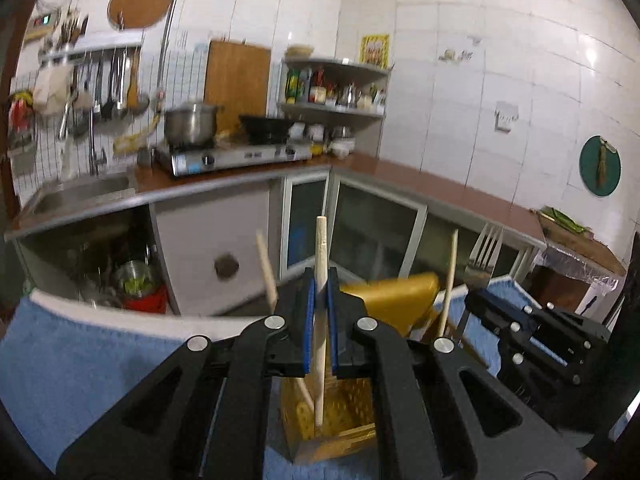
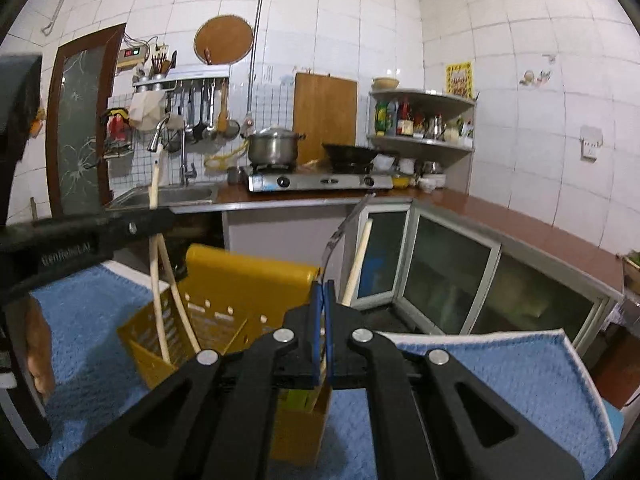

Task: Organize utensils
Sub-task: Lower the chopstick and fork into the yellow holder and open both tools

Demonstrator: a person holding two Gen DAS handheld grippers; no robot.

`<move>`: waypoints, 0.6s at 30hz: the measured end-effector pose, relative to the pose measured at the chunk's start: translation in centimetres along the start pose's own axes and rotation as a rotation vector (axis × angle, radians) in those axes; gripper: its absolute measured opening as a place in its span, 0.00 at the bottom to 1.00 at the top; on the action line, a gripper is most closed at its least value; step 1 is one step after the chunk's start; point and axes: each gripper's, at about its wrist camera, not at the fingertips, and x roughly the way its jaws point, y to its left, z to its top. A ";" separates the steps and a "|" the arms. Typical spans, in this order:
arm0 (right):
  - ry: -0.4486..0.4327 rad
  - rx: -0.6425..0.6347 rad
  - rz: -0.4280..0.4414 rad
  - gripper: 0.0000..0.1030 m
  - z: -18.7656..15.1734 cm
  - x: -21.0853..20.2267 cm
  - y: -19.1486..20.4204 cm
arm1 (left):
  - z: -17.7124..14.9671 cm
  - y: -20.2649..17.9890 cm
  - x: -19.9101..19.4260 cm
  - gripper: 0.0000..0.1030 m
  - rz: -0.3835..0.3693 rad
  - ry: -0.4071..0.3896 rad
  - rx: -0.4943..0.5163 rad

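My left gripper (image 1: 319, 280) is shut on an upright wooden chopstick (image 1: 321, 248), whose lower end reaches into a yellow perforated utensil holder (image 1: 332, 412). Two other chopsticks (image 1: 266, 268) lean in the holder. My right gripper (image 2: 324, 286) is shut on the thin handle of a metal fork (image 2: 340, 232), held over the holder's near compartment (image 2: 300, 420). In the left wrist view the fork's tines (image 1: 486, 246) stand up above the right gripper (image 1: 476, 294). The left gripper's arm (image 2: 80, 236) crosses the right wrist view at left.
The holder stands on a blue towel (image 2: 500, 380) over a white table. Beyond it are a kitchen counter (image 2: 500, 216), a sink (image 2: 168, 196), a gas stove with a pot (image 2: 274, 146) and glass-door cabinets (image 2: 448, 272).
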 end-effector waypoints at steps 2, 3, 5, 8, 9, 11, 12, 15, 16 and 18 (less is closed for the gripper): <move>0.023 0.009 0.009 0.01 -0.7 0.5 -0.1 | -0.9 0.5 0.5 0.04 0.009 0.022 -0.012; 0.036 0.015 0.016 0.01 -1.0 0.7 -0.2 | -1.3 0.7 0.6 0.04 0.014 0.025 -0.016; 0.063 0.019 0.028 0.01 -1.6 1.1 -0.2 | -1.8 1.1 0.9 0.04 0.014 0.052 -0.032; 0.106 0.040 0.062 0.03 -2.0 1.3 -0.4 | -2.1 1.7 0.7 0.05 0.011 0.077 -0.063; 0.109 0.043 0.064 0.04 -2.1 1.1 -0.5 | -2.1 1.7 0.4 0.08 0.015 0.081 -0.063; 0.126 0.055 0.072 0.04 -1.9 0.6 -0.6 | -2.0 1.8 -0.6 0.41 0.042 0.083 -0.066; 0.129 0.066 0.074 0.04 -1.7 0.1 -0.7 | -2.0 1.9 -1.3 0.50 0.046 0.074 -0.073; 0.132 0.081 0.078 0.04 -1.2 -1.6 -1.0 | -1.9 2.0 -3.6 0.65 0.058 0.057 -0.083; 0.137 0.079 0.071 0.04 -1.0 -2.0 -1.0 | -2.0 2.2 -4.5 0.74 0.065 0.059 -0.089; 0.155 0.083 0.048 0.04 -1.3 -3.3 -1.0 | -2.3 2.3 -5.9 0.86 0.067 0.052 -0.101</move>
